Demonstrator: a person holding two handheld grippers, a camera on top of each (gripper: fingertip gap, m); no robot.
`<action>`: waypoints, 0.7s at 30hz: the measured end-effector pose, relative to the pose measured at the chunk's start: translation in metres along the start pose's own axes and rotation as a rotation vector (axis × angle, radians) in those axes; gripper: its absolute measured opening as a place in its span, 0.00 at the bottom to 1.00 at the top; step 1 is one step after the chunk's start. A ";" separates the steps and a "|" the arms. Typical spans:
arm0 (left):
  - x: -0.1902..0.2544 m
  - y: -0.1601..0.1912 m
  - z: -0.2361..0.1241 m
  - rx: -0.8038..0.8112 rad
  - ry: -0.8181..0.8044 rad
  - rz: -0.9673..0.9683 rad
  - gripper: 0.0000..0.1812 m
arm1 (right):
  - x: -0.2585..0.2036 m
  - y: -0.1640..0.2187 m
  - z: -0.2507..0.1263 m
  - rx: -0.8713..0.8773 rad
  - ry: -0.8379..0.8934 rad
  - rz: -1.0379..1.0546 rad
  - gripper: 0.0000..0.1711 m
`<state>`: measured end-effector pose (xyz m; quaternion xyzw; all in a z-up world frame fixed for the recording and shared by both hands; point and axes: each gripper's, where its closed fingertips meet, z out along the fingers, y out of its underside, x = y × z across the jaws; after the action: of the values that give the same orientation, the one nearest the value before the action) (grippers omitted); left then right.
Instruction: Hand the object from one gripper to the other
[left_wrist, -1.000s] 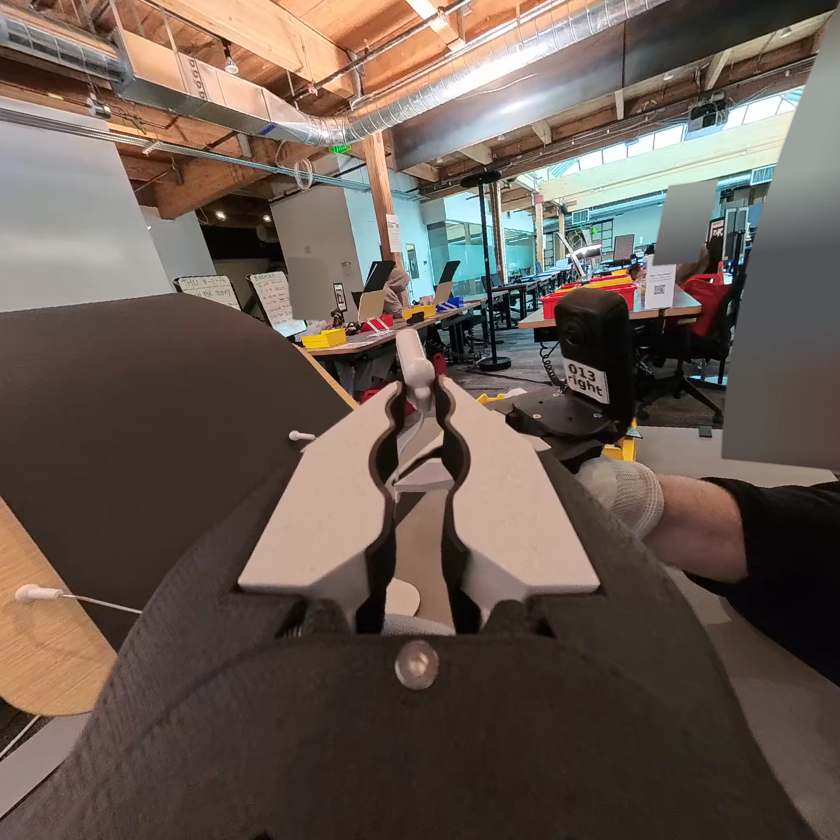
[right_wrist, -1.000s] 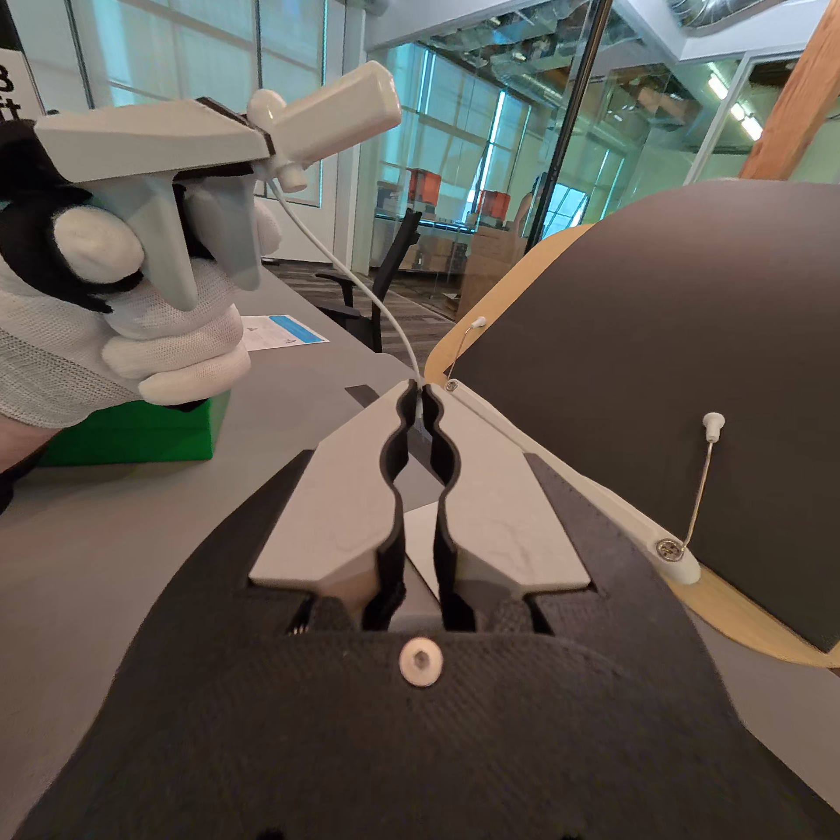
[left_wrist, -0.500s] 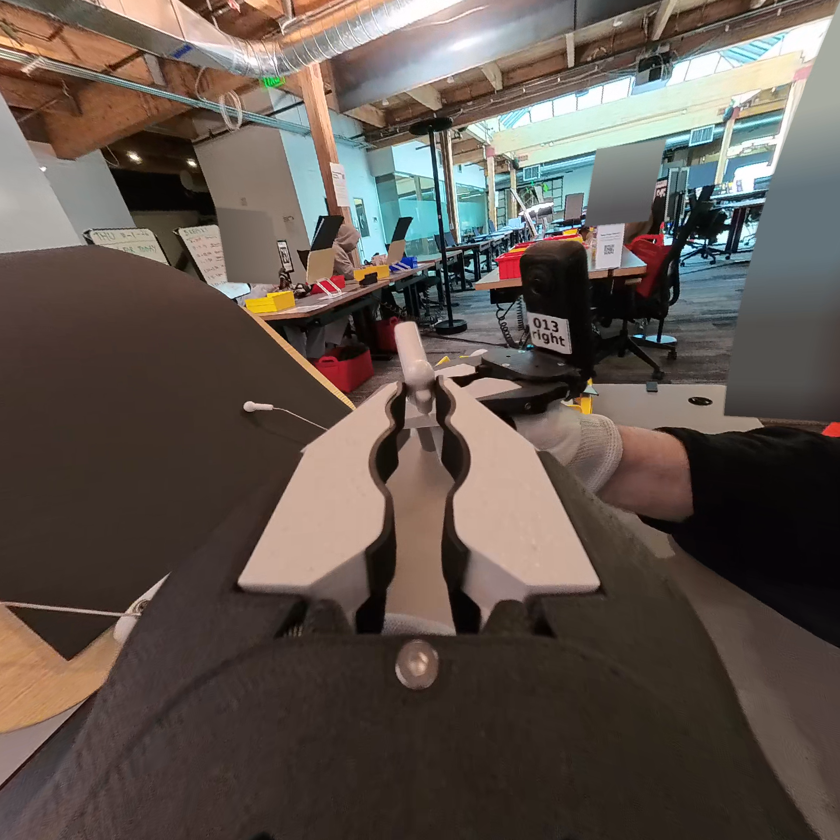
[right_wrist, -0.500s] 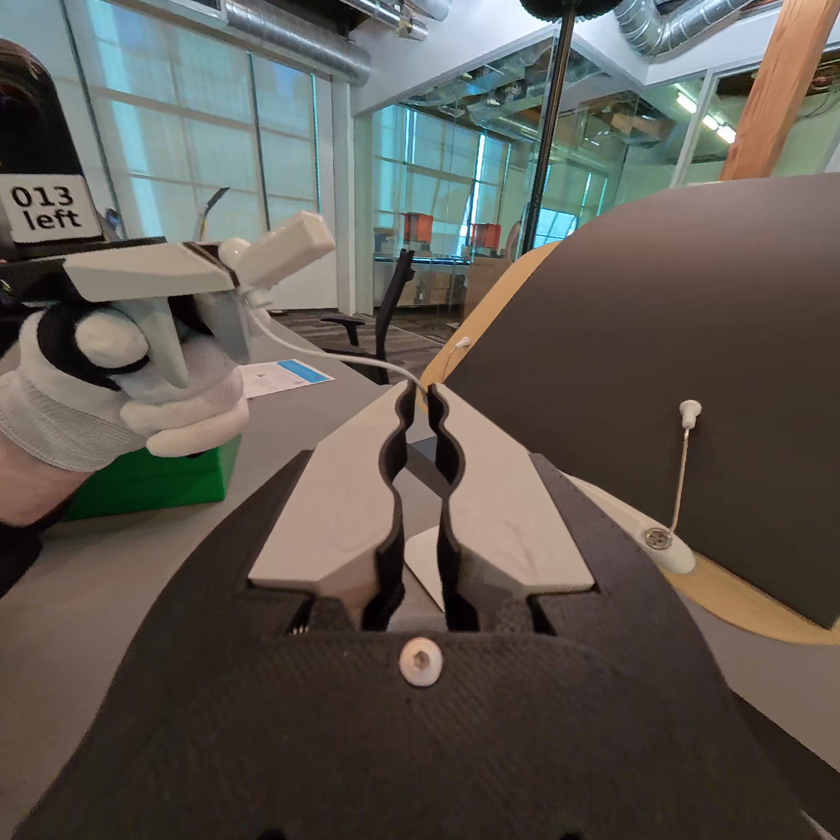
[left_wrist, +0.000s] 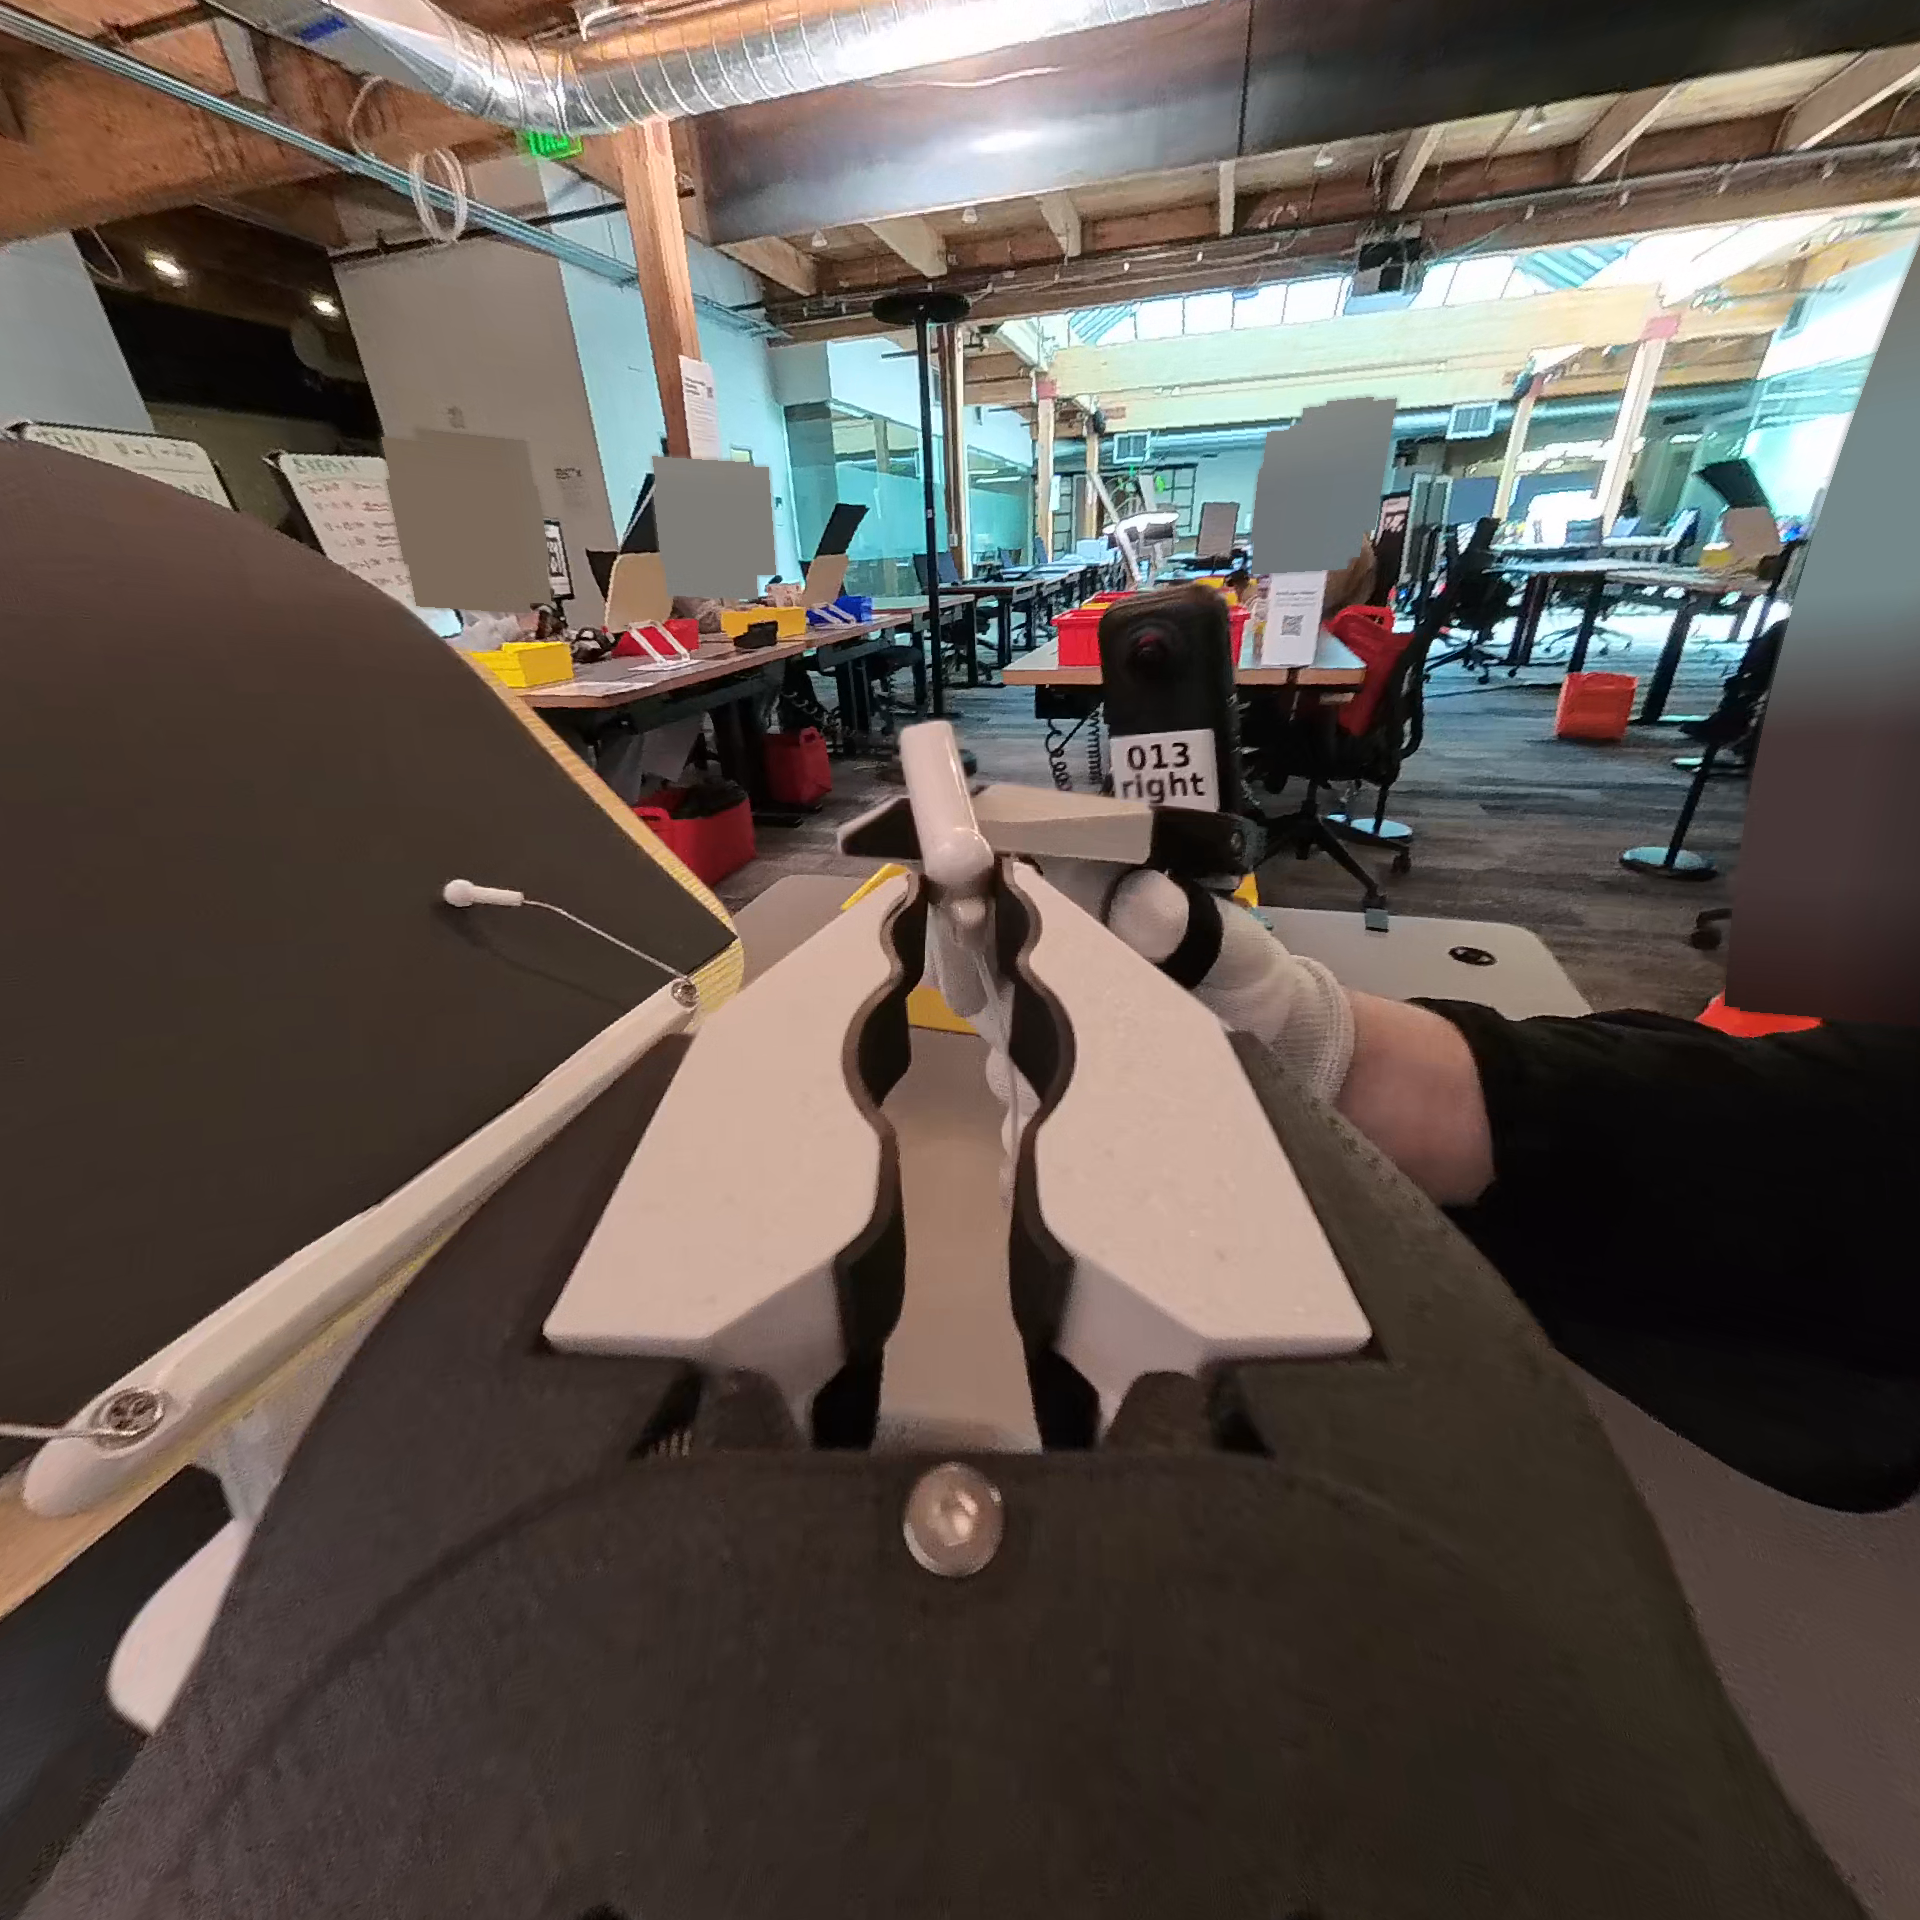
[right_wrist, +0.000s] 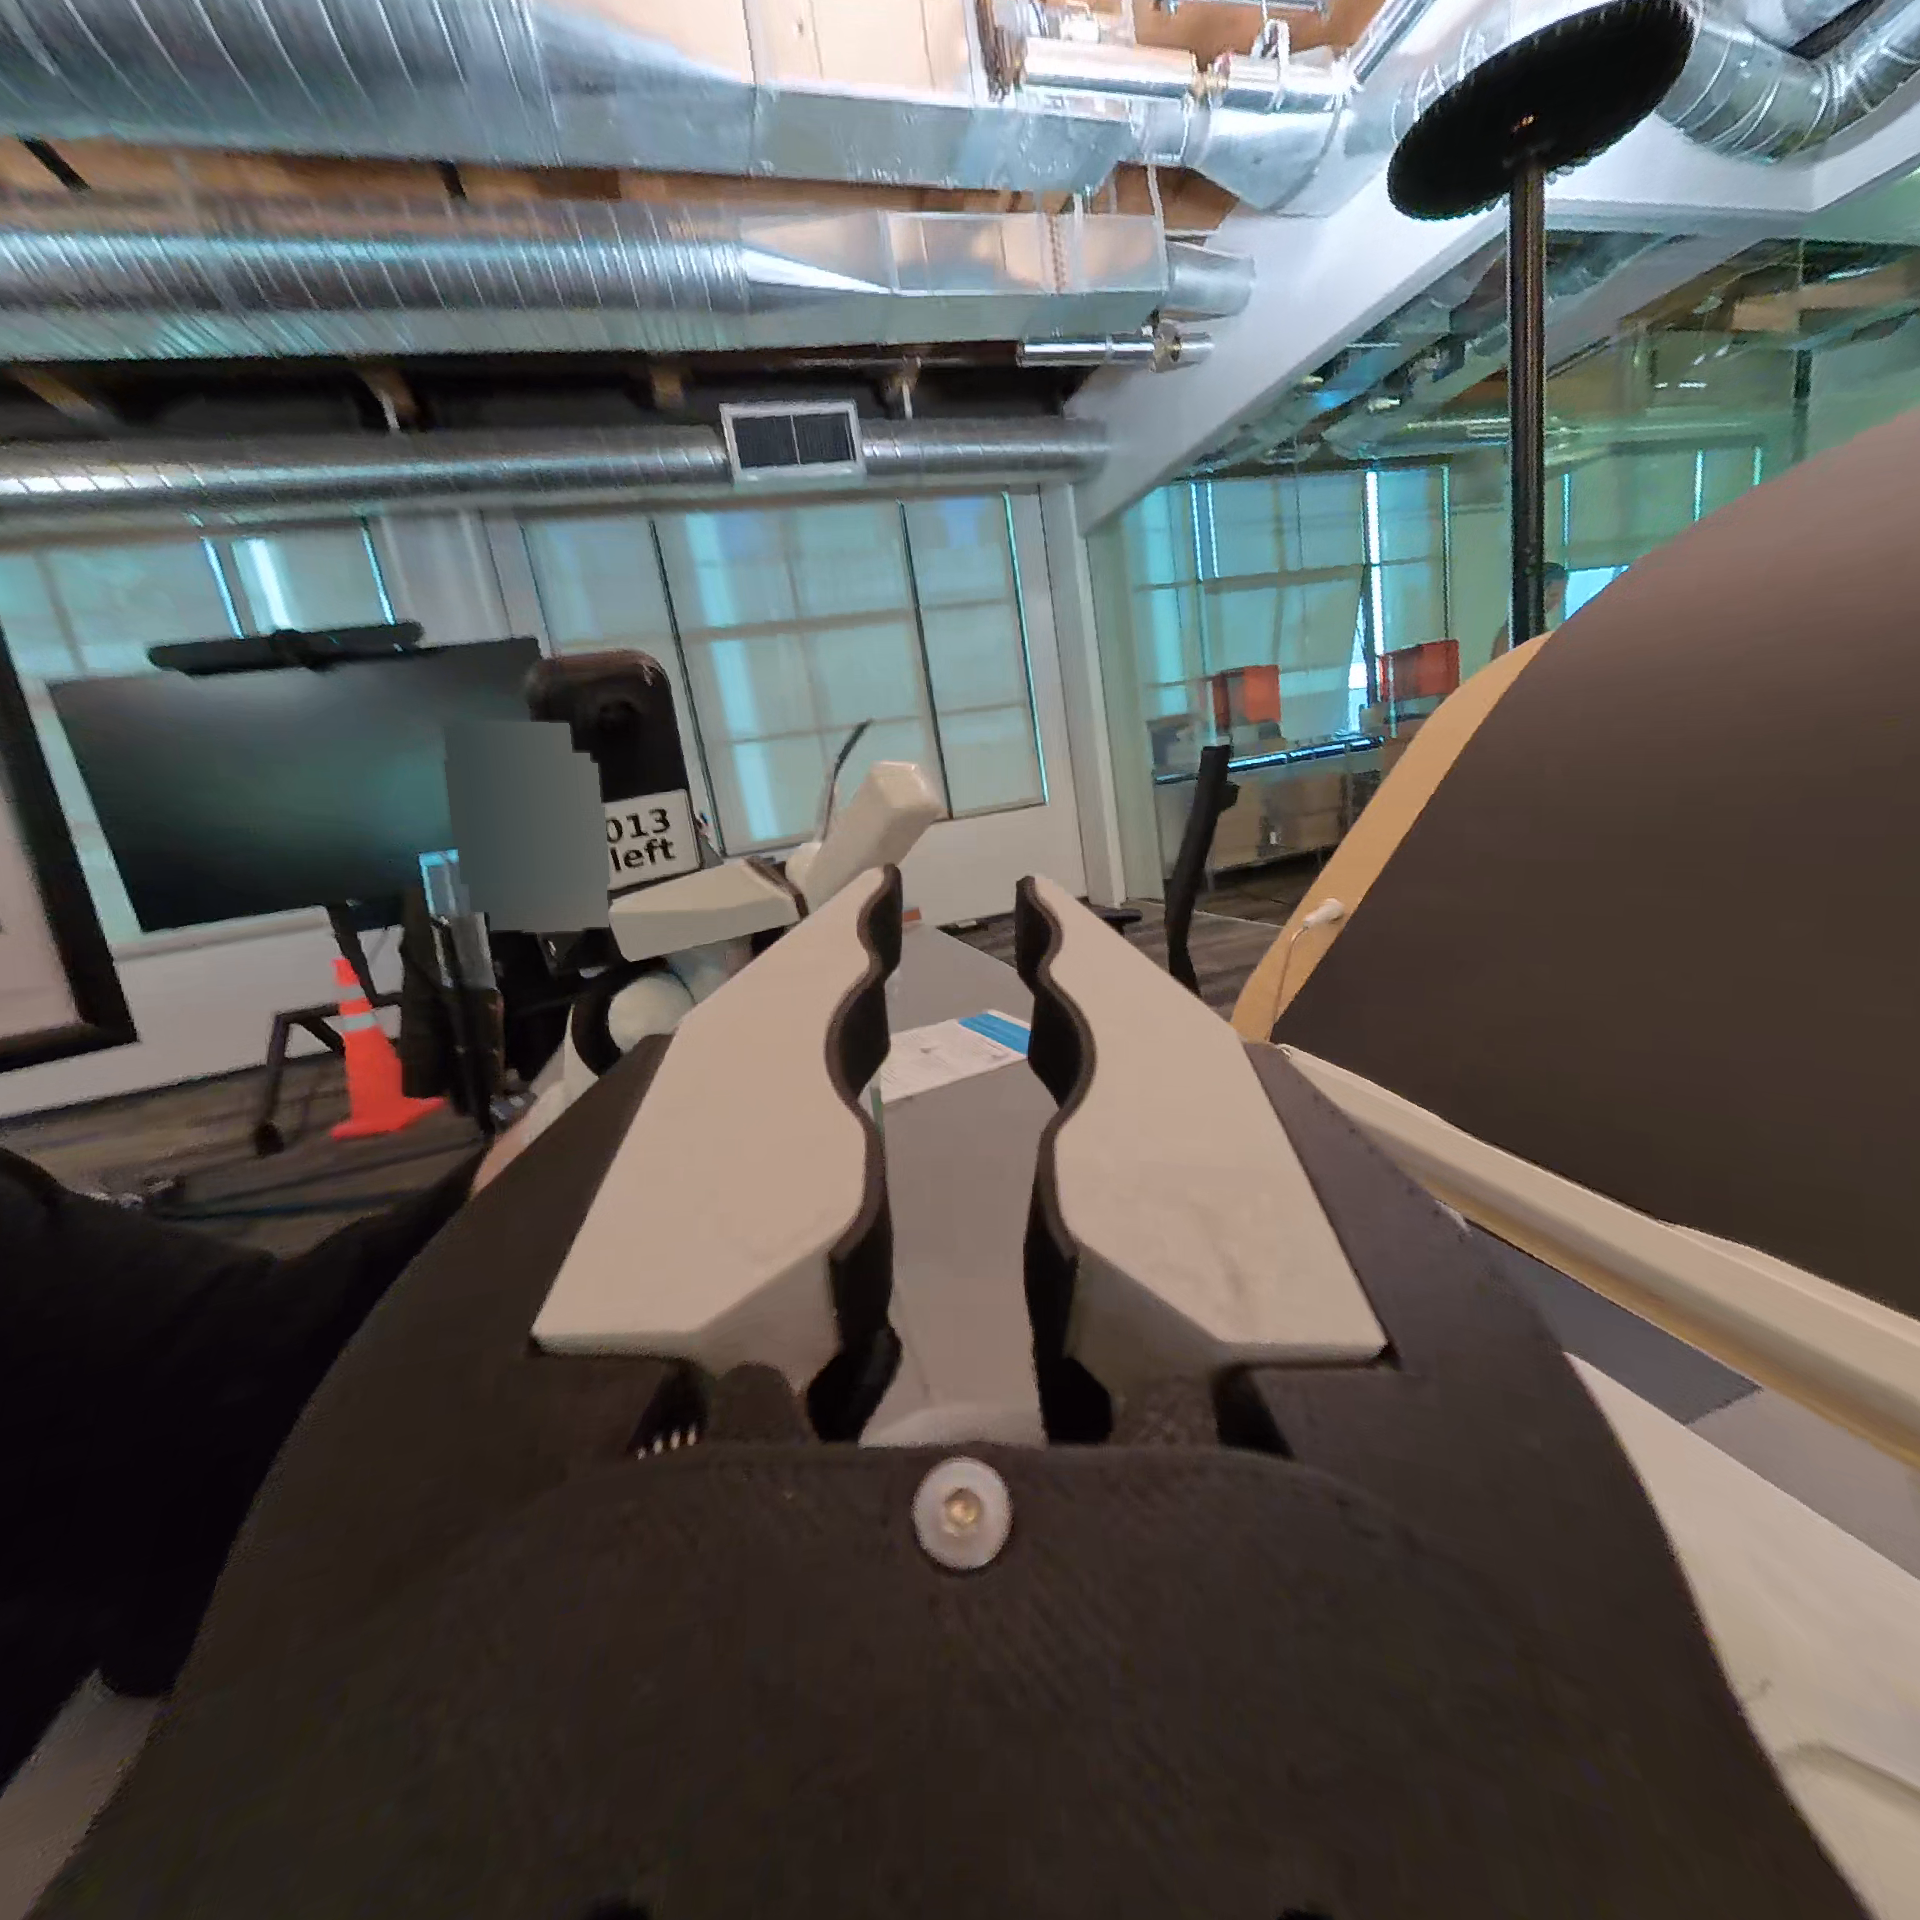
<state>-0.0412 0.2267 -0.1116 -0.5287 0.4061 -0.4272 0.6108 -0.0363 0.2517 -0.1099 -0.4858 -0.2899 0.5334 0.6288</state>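
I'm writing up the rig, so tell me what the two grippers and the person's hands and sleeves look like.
Each gripper, left gripper and right gripper, has pale grey wedge fingers with wavy black pads on a textured black body with a central screw. A black camera with a white label tops each. White knit gloves, black sleeve.

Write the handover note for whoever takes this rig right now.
Left gripper: shut on the white plug, whose thin cord trails back between its fingers.
Right gripper: open and empty, its fingertips level with the plug in the right wrist view.
Done: the plug is lifted and presented.
Left: close the right gripper on the plug, then open the left.
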 end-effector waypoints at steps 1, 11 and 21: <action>0.001 0.000 0.000 0.005 0.008 -0.005 0.06 | 0.000 -0.002 -0.001 0.017 -0.008 0.022 0.11; 0.008 0.007 0.006 0.020 0.070 -0.070 0.05 | -0.022 -0.003 0.002 0.038 -0.149 0.093 0.08; -0.011 0.009 0.003 0.009 -0.025 -0.053 0.12 | -0.010 -0.004 -0.001 -0.080 0.049 -0.287 0.06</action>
<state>-0.0411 0.2386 -0.1194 -0.5421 0.3823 -0.4383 0.6065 -0.0366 0.2422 -0.1048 -0.4769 -0.3619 0.4140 0.6858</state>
